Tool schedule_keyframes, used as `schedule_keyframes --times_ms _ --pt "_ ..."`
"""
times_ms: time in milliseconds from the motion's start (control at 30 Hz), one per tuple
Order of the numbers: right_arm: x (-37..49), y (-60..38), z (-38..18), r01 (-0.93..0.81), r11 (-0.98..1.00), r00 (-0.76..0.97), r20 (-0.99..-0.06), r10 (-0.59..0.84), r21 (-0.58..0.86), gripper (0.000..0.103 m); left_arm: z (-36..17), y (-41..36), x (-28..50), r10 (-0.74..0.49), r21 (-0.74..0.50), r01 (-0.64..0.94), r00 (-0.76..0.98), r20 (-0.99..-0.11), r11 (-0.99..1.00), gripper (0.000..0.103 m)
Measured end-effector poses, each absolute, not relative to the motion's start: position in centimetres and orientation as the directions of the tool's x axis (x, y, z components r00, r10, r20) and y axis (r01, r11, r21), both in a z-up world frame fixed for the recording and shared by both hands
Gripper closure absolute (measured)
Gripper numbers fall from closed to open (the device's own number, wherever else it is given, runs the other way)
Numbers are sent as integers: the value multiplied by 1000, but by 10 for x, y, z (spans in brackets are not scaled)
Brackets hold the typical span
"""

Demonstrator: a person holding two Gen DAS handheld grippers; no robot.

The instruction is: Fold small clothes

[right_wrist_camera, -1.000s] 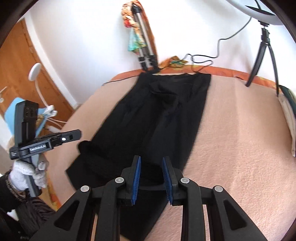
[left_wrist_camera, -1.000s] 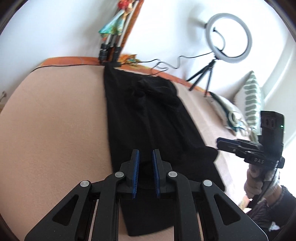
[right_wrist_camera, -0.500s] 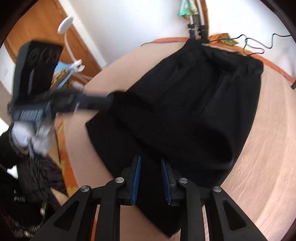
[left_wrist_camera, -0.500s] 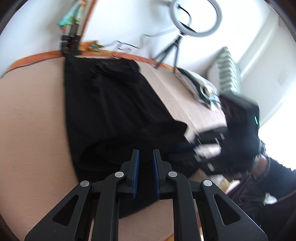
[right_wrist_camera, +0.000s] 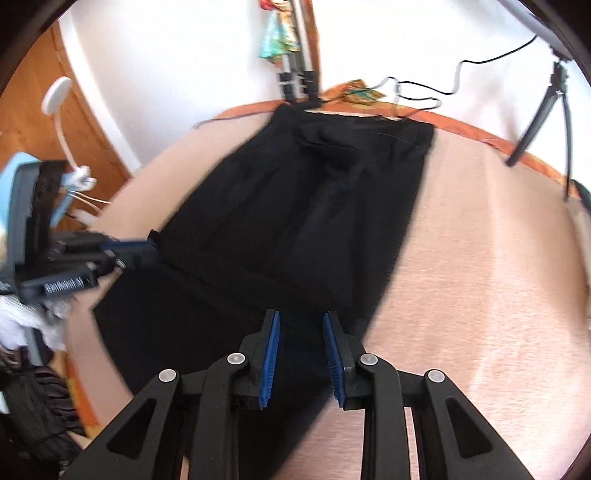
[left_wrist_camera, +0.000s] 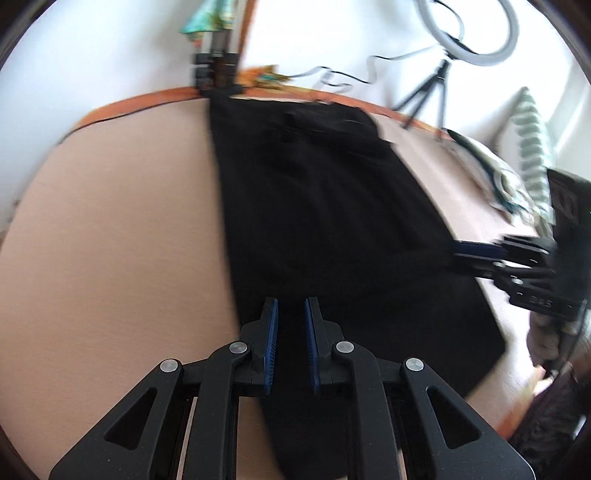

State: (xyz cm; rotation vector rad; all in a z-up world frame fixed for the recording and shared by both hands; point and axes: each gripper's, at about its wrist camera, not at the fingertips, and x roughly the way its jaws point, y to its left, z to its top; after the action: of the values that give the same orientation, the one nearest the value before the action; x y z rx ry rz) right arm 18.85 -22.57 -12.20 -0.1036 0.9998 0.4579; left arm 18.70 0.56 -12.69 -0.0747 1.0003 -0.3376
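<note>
A black garment (left_wrist_camera: 325, 206) lies lengthwise on a peach blanket (left_wrist_camera: 110, 240), its waistband at the far edge. My left gripper (left_wrist_camera: 291, 306) sits low over its near left part, pads close together with black cloth pinched between them. In the right wrist view that gripper (right_wrist_camera: 149, 247) meets the garment's (right_wrist_camera: 295, 206) left edge. My right gripper (right_wrist_camera: 301, 317) is shut on black cloth at the near right part. From the left wrist view its tip (left_wrist_camera: 461, 251) touches the garment's right edge. A fold line crosses the cloth between the two grippers.
A ring light (left_wrist_camera: 469, 33) on a tripod stands at the far right, with a cable (left_wrist_camera: 343, 74) along the orange bed edge. A clamped tripod (right_wrist_camera: 299, 81) stands at the far edge by the waistband. Pillows (left_wrist_camera: 532, 147) lie at the right. A wooden door (right_wrist_camera: 37, 110) and white lamp (right_wrist_camera: 55, 96) are at the left.
Both grippers have sunk toward the blanket with the cloth still in them. The raised hump of cloth between them has flattened, and the right gripper now sits at the garment's right edge.
</note>
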Motion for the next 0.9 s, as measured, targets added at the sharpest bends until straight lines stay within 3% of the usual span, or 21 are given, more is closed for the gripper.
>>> schedule_keyframes --times_ms 133,233,300,367,467,567,700,833,900 --pt "190 -245 -109 -373 918 491 -812 316 132 76 -111 21 187 -300 -217 213 549 -780 953 90" --pt "189 -253 -95 -361 923 527 -787 321 135 65 -91 30 193 -326 -237 226 582 -745 945 90" --pt "189 -256 -89 -357 925 540 -778 320 132 63 -82 37 205 -338 -249 229 598 -727 941 83" --pt "193 -260 -84 -357 925 547 -773 322 132 54 -73 45 215 -344 -260 225 613 -711 939 63" --pt "203 -266 -77 -360 922 558 -759 334 141 45 -65 59 236 -358 -289 214 627 -692 933 60" --pt "225 -274 -71 -349 928 576 -751 323 131 45 -65 68 263 -388 -334 207 608 -693 920 54" --pt "265 -287 -72 -343 925 567 -749 343 164 45 -76 71 302 -402 -359 193 574 -713 913 54" --pt "303 -293 -74 -341 922 555 -752 356 185 51 -82 68 321 -399 -348 203 578 -712 915 54" --pt "315 -294 -77 -341 919 545 -754 367 201 61 -87 63 330 -403 -336 224 574 -713 915 54"
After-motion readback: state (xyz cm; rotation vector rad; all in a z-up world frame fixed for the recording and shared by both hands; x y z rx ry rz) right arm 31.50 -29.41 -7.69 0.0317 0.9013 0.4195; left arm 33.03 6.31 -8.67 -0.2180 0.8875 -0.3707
